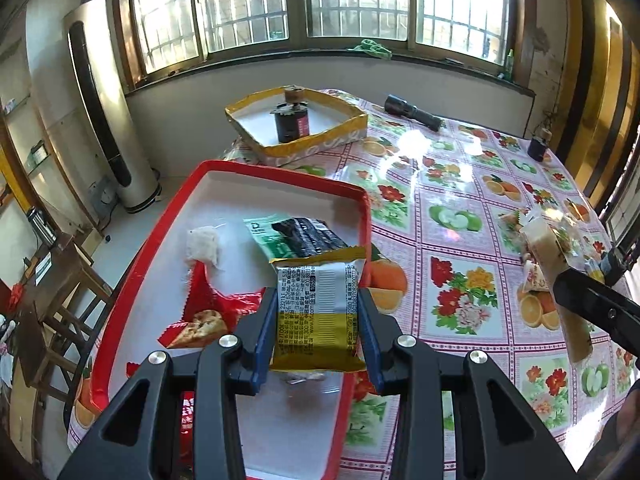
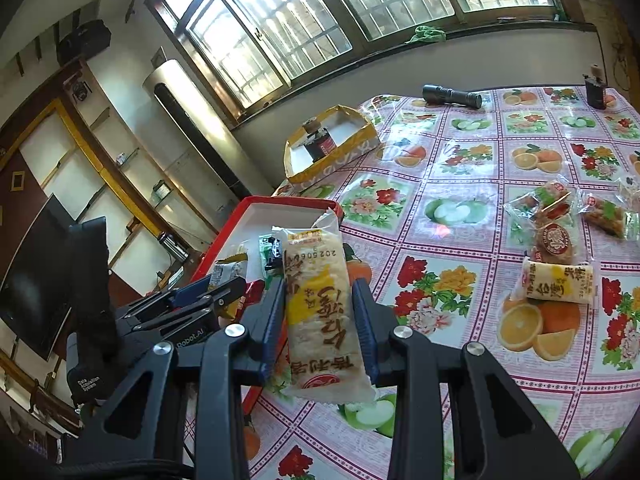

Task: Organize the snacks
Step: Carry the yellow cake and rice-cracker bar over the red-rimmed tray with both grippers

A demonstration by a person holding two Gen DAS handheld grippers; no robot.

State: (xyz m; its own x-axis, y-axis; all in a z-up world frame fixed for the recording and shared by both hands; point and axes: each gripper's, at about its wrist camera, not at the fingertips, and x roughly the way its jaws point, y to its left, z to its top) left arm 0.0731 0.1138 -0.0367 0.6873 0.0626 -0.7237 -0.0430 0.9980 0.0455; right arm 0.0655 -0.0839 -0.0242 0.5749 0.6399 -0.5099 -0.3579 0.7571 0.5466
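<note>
The left tool (image 1: 318, 312) pinches a yellow-and-white snack packet (image 1: 316, 312) over the red tray (image 1: 168, 216); the right tool (image 2: 320, 312) pinches a rice cracker packet (image 2: 318, 312) above the tabletop's (image 2: 460, 184) tray-side edge.

Light: bright daylight through the barred windows (image 1: 320, 4), blown out white in the right wrist view.
Glare: white patches on the glossy tablecloth (image 1: 416, 148).
Shadows: soft, short, under the packets.
Dark areas: room corners and frame edges.
Distortion: strong fisheye bending of window frames and walls.
Sharpness: centre crisp, edges softer.
</note>
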